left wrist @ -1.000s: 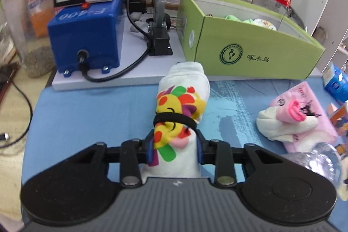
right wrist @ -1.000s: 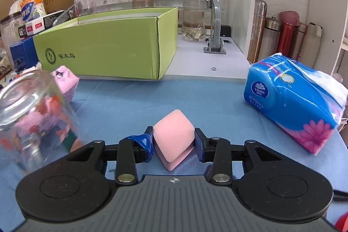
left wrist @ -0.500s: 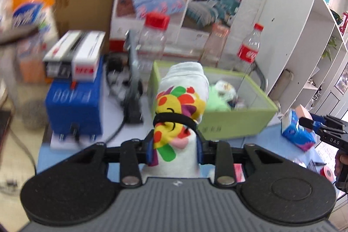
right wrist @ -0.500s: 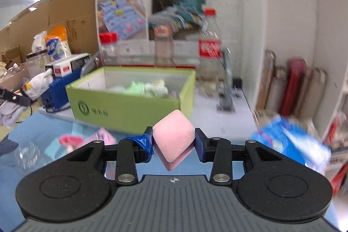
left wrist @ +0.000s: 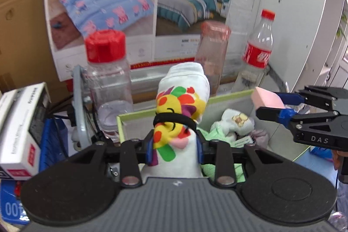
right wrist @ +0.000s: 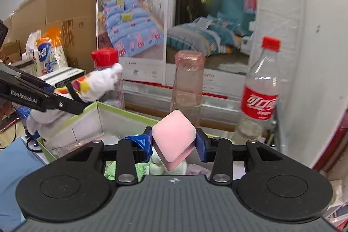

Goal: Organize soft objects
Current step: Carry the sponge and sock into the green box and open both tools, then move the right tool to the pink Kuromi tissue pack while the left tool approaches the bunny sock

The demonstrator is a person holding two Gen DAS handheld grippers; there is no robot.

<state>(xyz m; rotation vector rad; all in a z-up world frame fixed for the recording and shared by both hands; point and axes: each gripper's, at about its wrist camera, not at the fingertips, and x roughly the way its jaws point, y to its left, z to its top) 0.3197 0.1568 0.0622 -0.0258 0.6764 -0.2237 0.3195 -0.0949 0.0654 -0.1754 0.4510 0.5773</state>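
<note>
Hovering over an open green box (left wrist: 230, 99), the left gripper (left wrist: 174, 150) has its jaws clamped on a rolled white sock (left wrist: 181, 105) with a bright flower print and a black band. Beside it, the right gripper (right wrist: 174, 144) carries a pink sponge (right wrist: 173, 137) between jaws that are easing apart, the pads touching its sides. Soft items lie inside the box; bottles (right wrist: 260, 88) stand behind it.

Bottles (right wrist: 258, 90) behind box (right wrist: 71, 121); soft items (left wrist: 235, 123) inside box.
</note>
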